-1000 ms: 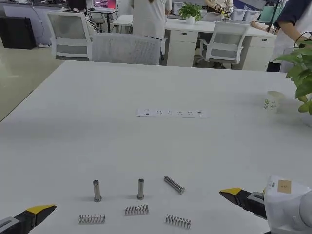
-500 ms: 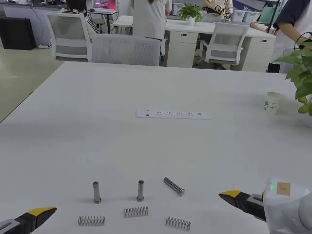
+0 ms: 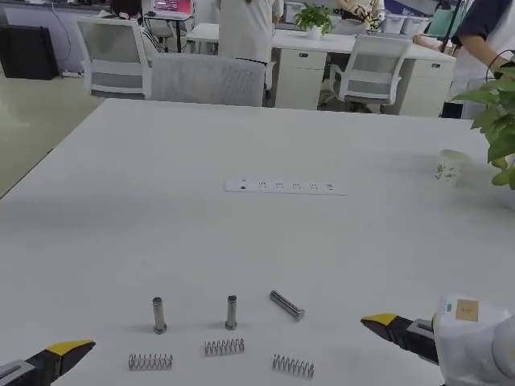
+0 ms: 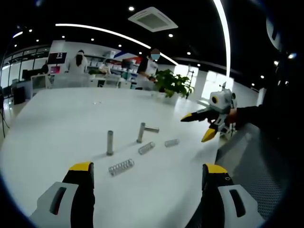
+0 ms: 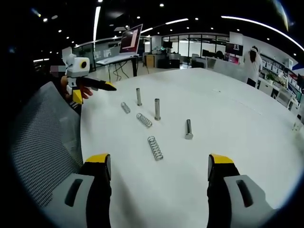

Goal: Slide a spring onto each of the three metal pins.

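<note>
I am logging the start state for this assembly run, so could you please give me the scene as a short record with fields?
surface: white table
pins (head view): left pin and middle pin upright; right pin lying on its side
springs: left spring, middle spring, right spring, all lying loose in front of the pins
left gripper: open, empty
right gripper: open, empty
background: power strip farther back on the table
progress: no spring on any pin yet
</note>
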The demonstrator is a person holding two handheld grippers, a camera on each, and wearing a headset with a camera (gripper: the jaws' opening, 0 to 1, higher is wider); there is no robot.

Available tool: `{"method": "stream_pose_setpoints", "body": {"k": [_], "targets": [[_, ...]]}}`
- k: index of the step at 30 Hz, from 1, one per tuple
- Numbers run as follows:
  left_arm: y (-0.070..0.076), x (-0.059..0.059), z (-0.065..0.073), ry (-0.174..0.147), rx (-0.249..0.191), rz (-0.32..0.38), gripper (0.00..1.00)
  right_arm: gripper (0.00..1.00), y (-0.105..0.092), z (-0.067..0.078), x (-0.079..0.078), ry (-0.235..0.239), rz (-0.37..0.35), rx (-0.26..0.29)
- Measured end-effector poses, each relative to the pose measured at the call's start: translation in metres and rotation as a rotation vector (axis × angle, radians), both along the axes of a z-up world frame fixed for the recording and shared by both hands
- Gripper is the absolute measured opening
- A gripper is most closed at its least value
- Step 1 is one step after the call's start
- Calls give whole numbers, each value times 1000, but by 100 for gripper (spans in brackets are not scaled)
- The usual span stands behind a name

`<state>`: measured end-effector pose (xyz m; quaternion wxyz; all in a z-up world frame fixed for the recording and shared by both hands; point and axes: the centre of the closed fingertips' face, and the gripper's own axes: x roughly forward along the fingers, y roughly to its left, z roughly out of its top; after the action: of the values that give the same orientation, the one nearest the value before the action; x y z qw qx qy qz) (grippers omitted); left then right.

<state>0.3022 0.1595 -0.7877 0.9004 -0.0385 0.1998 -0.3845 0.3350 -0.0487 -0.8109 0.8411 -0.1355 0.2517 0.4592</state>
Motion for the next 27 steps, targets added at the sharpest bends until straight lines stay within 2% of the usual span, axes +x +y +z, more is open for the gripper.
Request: {"method": "stream_pose_setpoints", "body": {"k": [27], "targets": [[3, 1, -5, 6, -2, 6, 91, 83, -3, 4, 5, 0, -21, 12]]}}
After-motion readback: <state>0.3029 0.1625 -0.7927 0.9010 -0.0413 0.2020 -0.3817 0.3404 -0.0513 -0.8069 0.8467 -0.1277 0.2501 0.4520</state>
